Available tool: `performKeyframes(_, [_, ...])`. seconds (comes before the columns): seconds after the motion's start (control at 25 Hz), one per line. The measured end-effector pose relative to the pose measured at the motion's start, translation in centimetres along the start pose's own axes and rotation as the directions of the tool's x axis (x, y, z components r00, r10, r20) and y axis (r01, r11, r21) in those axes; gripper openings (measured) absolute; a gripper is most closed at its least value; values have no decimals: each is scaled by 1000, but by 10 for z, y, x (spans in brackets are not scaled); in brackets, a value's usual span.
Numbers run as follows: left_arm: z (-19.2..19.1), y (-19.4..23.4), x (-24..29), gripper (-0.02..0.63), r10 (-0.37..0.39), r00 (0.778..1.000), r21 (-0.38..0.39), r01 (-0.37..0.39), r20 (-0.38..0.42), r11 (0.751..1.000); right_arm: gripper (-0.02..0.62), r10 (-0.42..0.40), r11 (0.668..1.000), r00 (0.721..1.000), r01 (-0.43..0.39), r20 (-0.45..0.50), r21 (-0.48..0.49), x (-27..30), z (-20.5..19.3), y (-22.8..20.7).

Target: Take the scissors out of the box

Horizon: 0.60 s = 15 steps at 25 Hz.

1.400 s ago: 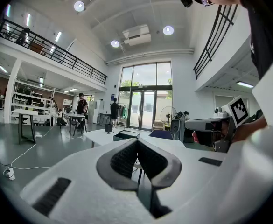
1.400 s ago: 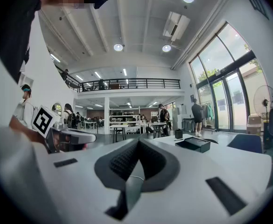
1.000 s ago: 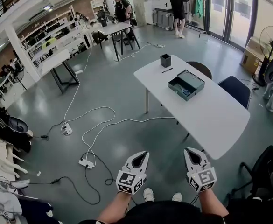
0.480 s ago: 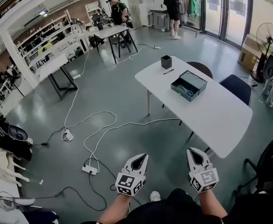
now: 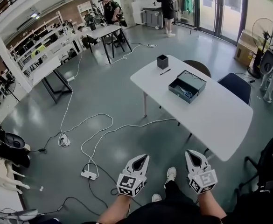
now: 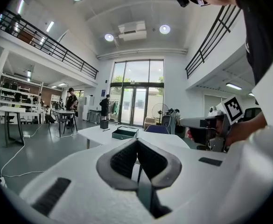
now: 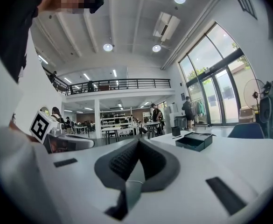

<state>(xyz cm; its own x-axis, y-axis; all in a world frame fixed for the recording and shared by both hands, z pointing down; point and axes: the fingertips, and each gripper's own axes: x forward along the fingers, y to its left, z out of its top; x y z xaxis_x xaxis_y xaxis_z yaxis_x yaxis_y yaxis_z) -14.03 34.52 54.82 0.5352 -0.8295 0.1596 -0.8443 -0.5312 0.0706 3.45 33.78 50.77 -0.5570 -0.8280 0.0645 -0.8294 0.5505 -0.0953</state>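
A dark green open box (image 5: 186,87) lies on the long white table (image 5: 220,120), far ahead of both grippers. Blue-handled scissors (image 5: 186,93) lie inside it. My left gripper (image 5: 143,157) and right gripper (image 5: 191,153) are held side by side low in the head view, over the floor, well short of the table. Both are shut with nothing between their jaws. In the left gripper view, the left gripper (image 6: 137,142) points toward the box (image 6: 125,133). The right gripper view shows the right gripper (image 7: 138,142) with the box (image 7: 194,140) off to the right.
A black pen cup (image 5: 162,61) and a pen (image 5: 165,72) sit at the table's far end. Dark chairs (image 5: 234,88) stand behind the table, another (image 5: 271,167) at right. White cables and a power strip (image 5: 87,175) lie on the floor to the left. People stand far back.
The table and box have come slightly nearer and lower in the head view as the person walks forward. A shoe now shows between the grippers. Both grippers stay shut.
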Motion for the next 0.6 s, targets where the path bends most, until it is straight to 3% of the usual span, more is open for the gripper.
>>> performKeyframes(0.24, [9, 30, 66, 9, -25, 999, 79, 27, -26, 997, 3, -4, 1000, 1000, 4, 3, -3, 57, 6, -41])
performKeyframes(0.6, [41, 62, 168, 9, -73, 997, 84, 75, -29, 994, 3, 1, 1000, 1000, -1, 10, -6, 137, 29, -117])
